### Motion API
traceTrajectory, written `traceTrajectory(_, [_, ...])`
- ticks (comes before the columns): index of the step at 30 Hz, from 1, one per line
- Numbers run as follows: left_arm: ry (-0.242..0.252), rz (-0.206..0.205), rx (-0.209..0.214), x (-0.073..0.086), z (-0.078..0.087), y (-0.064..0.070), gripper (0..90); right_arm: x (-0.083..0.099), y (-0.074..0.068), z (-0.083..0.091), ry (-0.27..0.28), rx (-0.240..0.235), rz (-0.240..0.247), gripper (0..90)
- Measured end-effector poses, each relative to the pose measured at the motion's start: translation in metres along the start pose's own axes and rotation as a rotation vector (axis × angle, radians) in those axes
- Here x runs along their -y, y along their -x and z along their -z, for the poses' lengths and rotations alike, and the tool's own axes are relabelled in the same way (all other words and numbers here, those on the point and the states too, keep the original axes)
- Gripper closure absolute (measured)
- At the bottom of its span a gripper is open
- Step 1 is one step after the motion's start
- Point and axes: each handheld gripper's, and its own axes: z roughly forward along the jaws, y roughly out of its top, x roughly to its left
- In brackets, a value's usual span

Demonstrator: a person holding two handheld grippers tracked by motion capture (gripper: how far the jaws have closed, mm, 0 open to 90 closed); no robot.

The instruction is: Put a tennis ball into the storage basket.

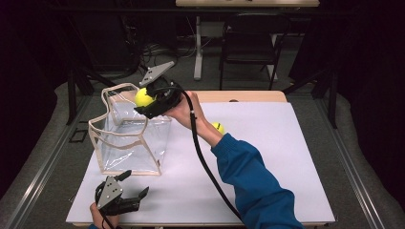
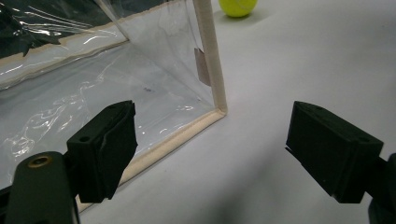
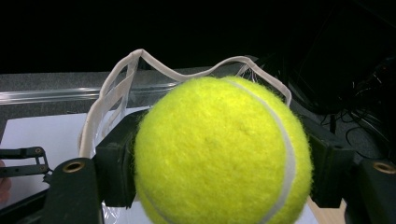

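A white sheet [image 1: 267,157] covers the table, with a dark room, a black chair [image 1: 248,43] and loose cables on the floor beyond it.

At the near left corner the left gripper [image 1: 128,192] hovers low over the sheet with its jaws spread wide and nothing between them. In its own view, the left gripper [image 2: 210,154] looks past its open jaws at the bottom corner of a clear bag [image 2: 140,79] with cream trim, which stands just ahead and to its left. A second ball [image 2: 238,6] lies on the sheet farther off, beyond that corner.

Further right in the high view, the clear bag [image 1: 129,138] stands upright on the sheet with its mouth gaping upward. The right gripper [image 1: 152,106] is held above the bag's far right rim, pinching a tennis ball [image 1: 143,97] between its jaws. In the right gripper view the tennis ball [image 3: 219,154] sits pressed between the two black pads, with the bag's wavy rim [image 3: 187,74] just behind and below it.

To the right of that gripper, behind the person's wrist, the second ball [image 1: 218,127] rests on the sheet.
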Motion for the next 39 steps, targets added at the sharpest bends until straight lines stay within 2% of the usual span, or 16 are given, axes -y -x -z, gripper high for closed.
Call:
traceTrajectory(28, [0.000, 0.000, 0.013, 0.000, 0.000, 0.000, 16.1, -0.015, -0.010, -0.020, -0.023, -0.012, 0.010, 26.5])
traceTrajectory(39, [0.000, 0.000, 0.012, 0.000, 0.001, 0.000, 16.1, -0.014, -0.016, -0.035, -0.035, -0.053, -0.005, 26.5])
